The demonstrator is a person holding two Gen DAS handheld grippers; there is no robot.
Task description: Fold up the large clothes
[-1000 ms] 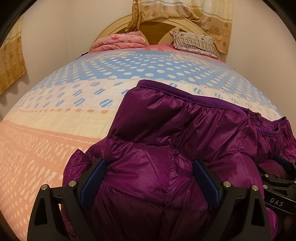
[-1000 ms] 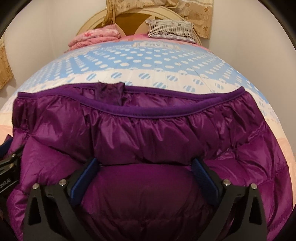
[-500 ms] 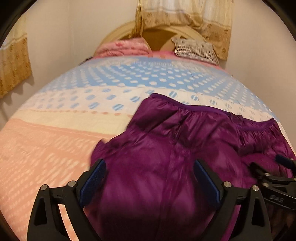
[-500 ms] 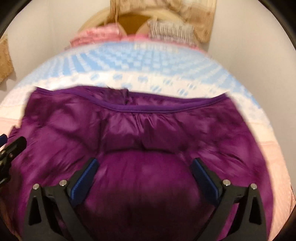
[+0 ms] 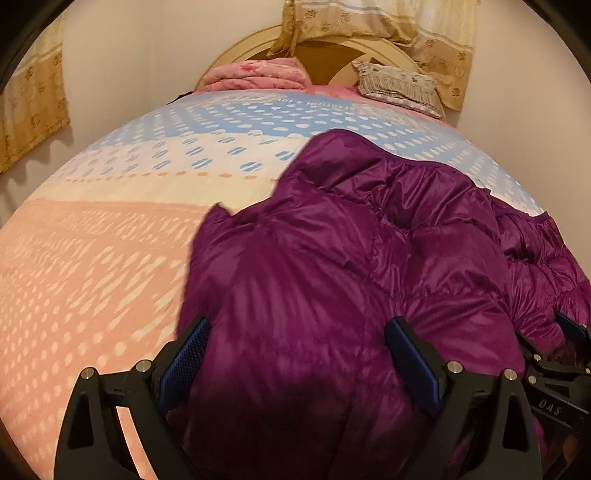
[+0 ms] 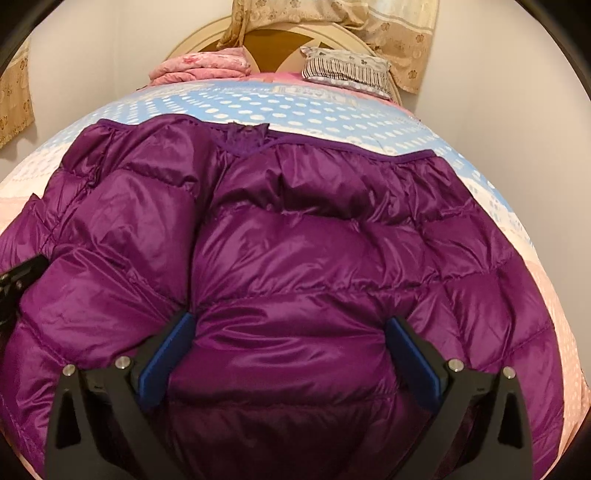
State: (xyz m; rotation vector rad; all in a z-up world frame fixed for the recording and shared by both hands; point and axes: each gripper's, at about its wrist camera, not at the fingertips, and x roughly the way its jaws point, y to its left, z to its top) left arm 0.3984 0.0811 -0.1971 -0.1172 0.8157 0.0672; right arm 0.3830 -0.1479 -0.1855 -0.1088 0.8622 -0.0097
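From the right wrist we see the purple jacket [image 6: 314,251] spread across the bed [image 6: 332,110], its dark trimmed edge toward the headboard [image 6: 280,37]. The left wrist shows only the jacket's rumpled left part [image 5: 351,258] and far more bare bedspread [image 5: 92,258]. Both the left tongs [image 5: 295,354] and right tongs [image 6: 291,347] stand wide, puffy fabric bulging between the blue pads; we cannot tell whether they press it. A pink folded quilt [image 6: 199,68], a fringed pillow [image 6: 345,68] and curtains [image 6: 391,33] lie beyond. The right tongs show at the left view's edge [image 5: 554,369], cut off. The jacket's near end is hidden in shadow.
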